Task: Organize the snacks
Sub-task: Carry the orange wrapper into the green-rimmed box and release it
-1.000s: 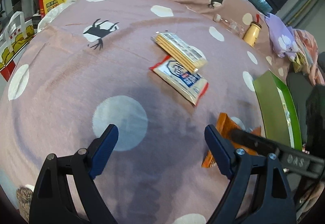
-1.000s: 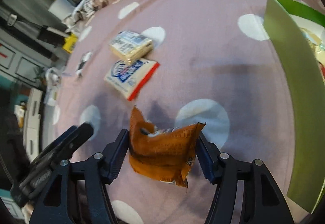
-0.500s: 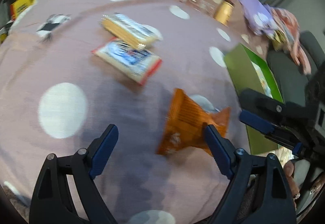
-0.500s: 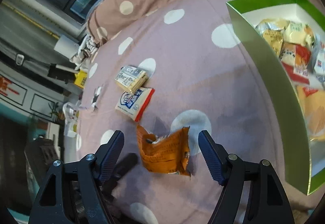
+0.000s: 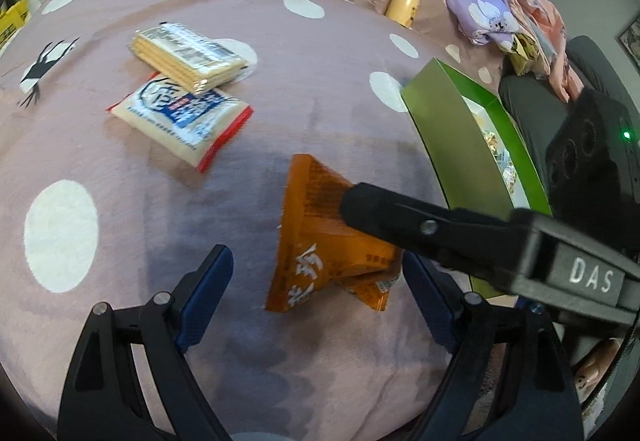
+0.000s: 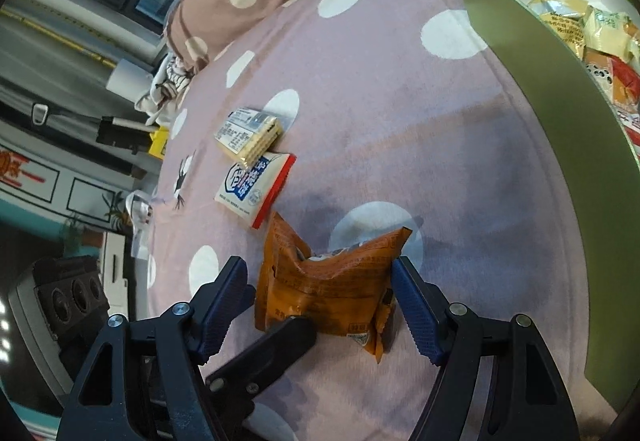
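- On the far left of the bed, a polka-dot pink bedspread point(image 5: 280, 89) carries two loose snacks: a cracker pack point(image 5: 188, 55) lying partly on top of a white-and-blue packet point(image 5: 180, 113). Both untouched, well apart from either gripper.
- Left gripper point(image 5: 316, 281): jaws spread wide, nothing pinched. The orange snack bag point(image 5: 316, 237) sits between its fingers but nearer the right-hand one; whether that finger touches the bag's corner, can't tell.
- Orange snack bag lies crumpled on the bedspread, centre of both views, just beside the box but outside it.
- Right gripper point(image 6: 320, 301): jaws bracket the bag. Right-hand pad sits at the bag's edge, a small gap shows at the left-hand pad, so not clamped. In the right wrist view one finger of the left gripper overlaps the bag's lower edge.
- Green box point(image 6: 560, 129) at the far right, open, already holding several wrapped snacks point(image 6: 592, 33). Its near wall stands upright between bag and contents.
- Step in hand, as I judge it: securing the orange bag for transfer into the box.
- Next move calls for closing the right jaws squarely on the bag's body, not a loose corner, lifting it over the box wall, then releasing inside. Crinkly, puffy bag likely slips if pinched at the seam. Left gripper should back off to avoid collision.
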A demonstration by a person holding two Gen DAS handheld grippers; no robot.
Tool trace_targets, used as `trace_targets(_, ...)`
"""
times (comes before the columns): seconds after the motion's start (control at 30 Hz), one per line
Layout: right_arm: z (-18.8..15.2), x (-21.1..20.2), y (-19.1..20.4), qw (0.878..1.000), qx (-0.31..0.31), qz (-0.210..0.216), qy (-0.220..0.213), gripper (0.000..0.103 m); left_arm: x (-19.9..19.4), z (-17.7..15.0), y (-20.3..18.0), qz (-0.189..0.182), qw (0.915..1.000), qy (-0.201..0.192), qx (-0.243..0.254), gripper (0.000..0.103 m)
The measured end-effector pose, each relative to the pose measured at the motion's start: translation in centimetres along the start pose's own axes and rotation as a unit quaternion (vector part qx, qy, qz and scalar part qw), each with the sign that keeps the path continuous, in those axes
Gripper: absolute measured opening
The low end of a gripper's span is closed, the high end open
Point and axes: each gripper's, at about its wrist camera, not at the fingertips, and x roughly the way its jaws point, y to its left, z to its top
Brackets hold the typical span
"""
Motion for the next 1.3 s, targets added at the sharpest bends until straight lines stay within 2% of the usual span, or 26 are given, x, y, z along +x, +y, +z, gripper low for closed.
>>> trace_targets(0.1,0.1,0.7,-0.7,1.000,0.011,0.006,0.007,0.076,0.8,0.2,-0.5,-0.001,0.9999,0.007,0.010,0.081)
trace_targets(0.17,0.4,1.2,-1.4,1.000,0.017,0.008,0.014,0.076,1.2,0.2,-0.8,-0.007,0.9998,0.012,0.015,0.069)
trace_targets(0.23,0.4,1.8,-1.9,0.999,0.025,0.018,0.018,0.072,1.6,0.2,-1.1,-0.017,0.9996,0.017,0.017,0.063)
trace_targets(0.33,0.5,1.6,-2.2,0.999,0.022,0.033,0.014,0.066,1.8,0.2,-1.6,-0.012,0.9996,0.011,0.023,0.062)
trace_targets(0.43,0.4,1.1,-2.2,0.999,0.018,0.037,0.005,0.064,1.3,0.2,-2.1,-0.016,0.9994,0.006,0.031,0.056)
trace_targets(0.63,0.5,-1.9,-1.2,0.998,0.002,0.047,-0.035,0.064,-0.7,0.6,-4.2,-0.024,0.9976,-0.028,0.058,0.056)
trace_targets(0.97,1.1,-6.9,-1.6,0.994,0.006,0.047,-0.099,0.064,-1.7,1.8,-8.2,-0.047,0.9911,-0.054,0.112,0.055)
trace_targets(1.3,1.6,-9.9,-3.8,0.989,0.029,0.027,-0.140,0.064,-0.1,2.5,-11.0,-0.075,0.9859,-0.047,0.142,0.055)
